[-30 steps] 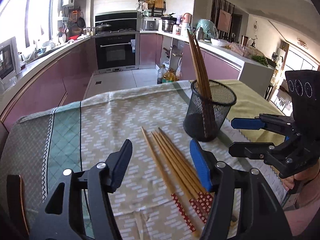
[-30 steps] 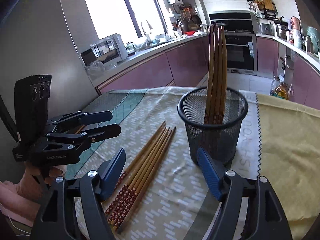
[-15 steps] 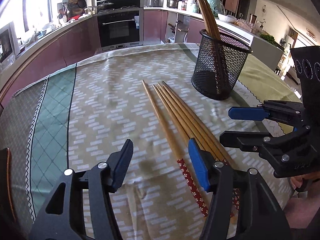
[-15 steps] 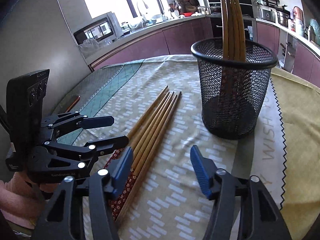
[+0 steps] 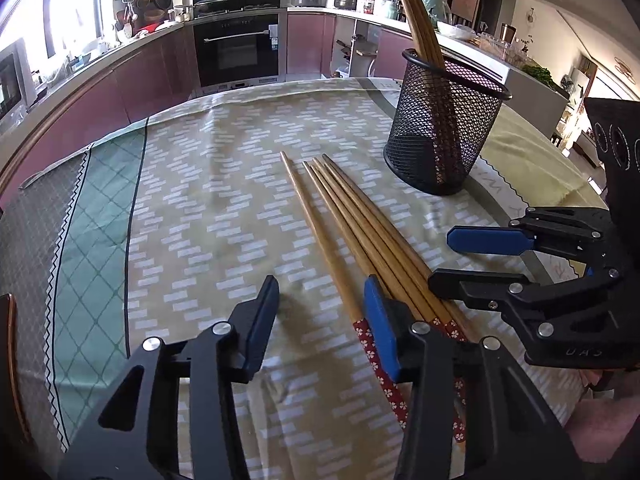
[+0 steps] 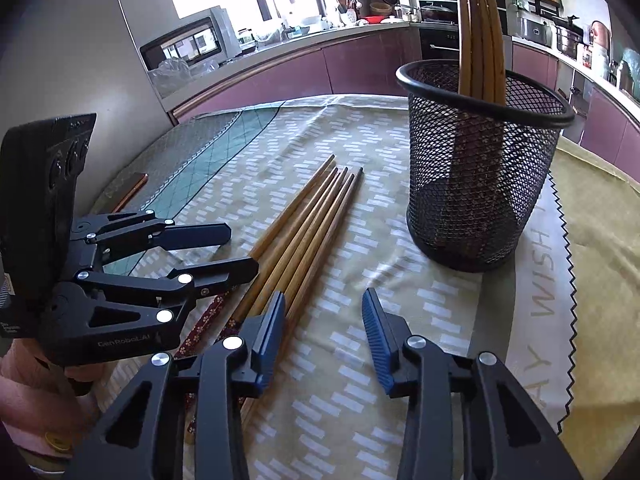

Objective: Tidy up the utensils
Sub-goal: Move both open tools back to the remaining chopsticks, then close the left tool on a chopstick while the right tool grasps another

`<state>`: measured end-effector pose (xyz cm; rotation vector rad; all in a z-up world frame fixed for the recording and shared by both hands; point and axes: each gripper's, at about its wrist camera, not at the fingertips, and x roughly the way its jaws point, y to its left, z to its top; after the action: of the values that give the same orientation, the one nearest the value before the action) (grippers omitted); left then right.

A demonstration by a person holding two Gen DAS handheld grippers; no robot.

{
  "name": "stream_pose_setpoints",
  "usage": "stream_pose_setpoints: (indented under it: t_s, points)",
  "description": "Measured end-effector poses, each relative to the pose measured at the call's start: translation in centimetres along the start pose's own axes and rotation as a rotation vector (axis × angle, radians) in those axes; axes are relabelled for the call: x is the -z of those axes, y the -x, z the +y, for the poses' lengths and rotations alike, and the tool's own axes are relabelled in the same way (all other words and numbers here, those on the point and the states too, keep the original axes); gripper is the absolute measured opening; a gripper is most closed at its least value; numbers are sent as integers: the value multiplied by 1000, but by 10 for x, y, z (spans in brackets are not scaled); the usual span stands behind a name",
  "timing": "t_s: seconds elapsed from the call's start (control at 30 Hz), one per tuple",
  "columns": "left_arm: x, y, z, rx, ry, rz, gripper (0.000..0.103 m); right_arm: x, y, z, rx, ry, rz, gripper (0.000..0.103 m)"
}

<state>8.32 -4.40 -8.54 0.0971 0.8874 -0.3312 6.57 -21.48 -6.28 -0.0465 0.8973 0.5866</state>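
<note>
Both grippers, left gripper [image 5: 320, 300] and right gripper [image 6: 324, 312], have been closing with nothing pinched yet, so pinch just one chopstick [image 5: 320, 232] beside the black cup [image 5: 444, 128].

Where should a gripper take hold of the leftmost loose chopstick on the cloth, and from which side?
Probably near its red patterned end, coming down from above with one finger on each side. That chopstick lies flat and splays slightly away from the other loose chopsticks, leaving some room beside it. The left gripper, jaws just closing and not gripping, already straddles it there.
</note>
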Motion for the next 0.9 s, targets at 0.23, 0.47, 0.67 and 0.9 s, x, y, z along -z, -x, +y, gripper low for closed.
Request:
stream_pose_setpoints:
  t_s: [0.23,0.47,0.67,0.9]
  points:
    - [1,-2,-2,-12,-4,3,34,-1,0,0,30,14,4,34]
    - [4,1,0,-16,0,5,30,-1,0,0,39,17,10,33]
    - [-7,-7,0,-31,-9,7,30,-10,-10,7,72,48,24,31]
    - [-17,-15,-2,-36,-9,10,22,-20,-19,5,84,46,26,24]
